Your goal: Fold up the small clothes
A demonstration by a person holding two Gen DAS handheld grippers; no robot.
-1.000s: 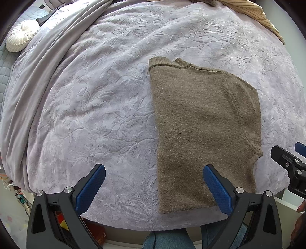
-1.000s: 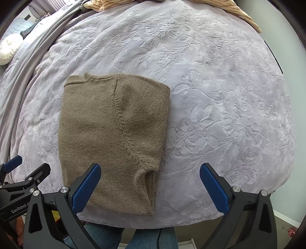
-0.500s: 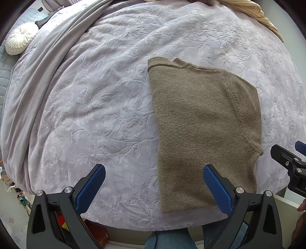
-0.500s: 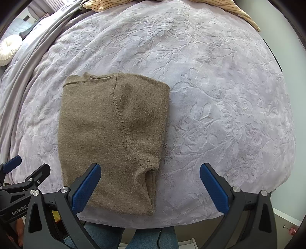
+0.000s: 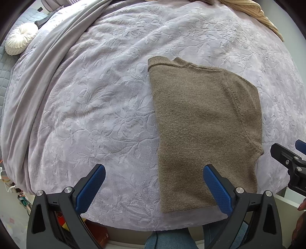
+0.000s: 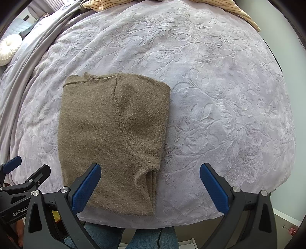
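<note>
Both tools share one build; the left gripper (image 5: 153,182) and right gripper (image 6: 150,181) have black angular frames with triangular cut-outs, silver round screws and blue dimpled pads (image 5: 89,189); white "GenRobot" lettering (image 6: 20,211) marks one body; the person wears blue jeans (image 6: 151,238).

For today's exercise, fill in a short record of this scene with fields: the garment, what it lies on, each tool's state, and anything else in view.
garment: brown knit sweater, folded lengthwise, lying flat, neckline at the far end
surface: lilac embossed blanket on a bed
left tool: open, holding nothing, above the near edge at the sweater's left side
right tool: open, holding nothing, above the near edge at the sweater's right side
other items: round white cushion far left; striped yellow fabric at far edge
</note>
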